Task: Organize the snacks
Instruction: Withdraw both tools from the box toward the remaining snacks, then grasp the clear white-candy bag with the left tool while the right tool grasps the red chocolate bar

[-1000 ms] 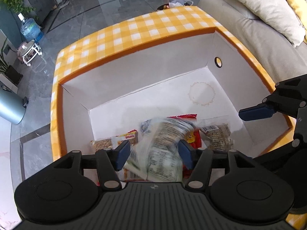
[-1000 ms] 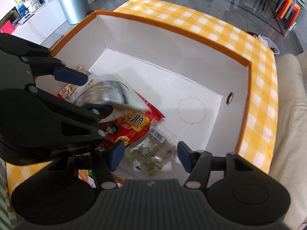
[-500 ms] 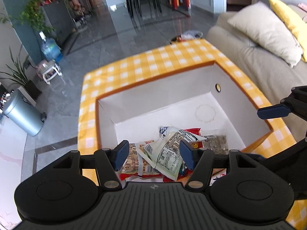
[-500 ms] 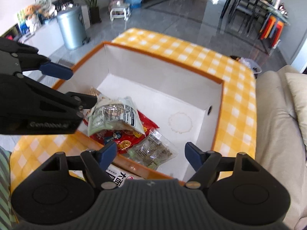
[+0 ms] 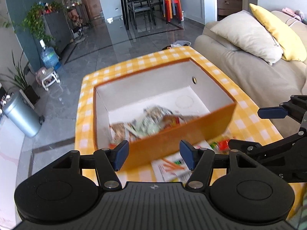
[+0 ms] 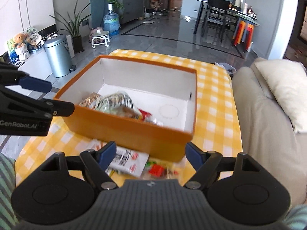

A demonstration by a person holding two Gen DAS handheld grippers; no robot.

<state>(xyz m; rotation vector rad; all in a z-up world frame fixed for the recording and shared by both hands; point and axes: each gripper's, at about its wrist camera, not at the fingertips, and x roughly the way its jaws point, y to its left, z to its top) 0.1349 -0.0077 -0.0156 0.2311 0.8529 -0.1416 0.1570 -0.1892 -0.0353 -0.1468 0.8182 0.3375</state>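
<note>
Both sets of fingers apart and empty; loose snack packets (image 6: 134, 163) lie on the counter (image 6: 214, 103) near side of orange box (image 6: 134, 132), under right gripper (image 6: 150, 153), left gripper (image 5: 152, 154) just beside.

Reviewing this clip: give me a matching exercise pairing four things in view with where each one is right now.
Things:
1. orange box
2. green-white snack bag
3. white snack packet
4. metal bin

Places:
A. on the floor
B. on the checked tablecloth
C. inside the box
D. on the cloth in front of the box, between the right gripper's fingers

Pairs: 1-B, 2-C, 3-D, 4-A
</note>
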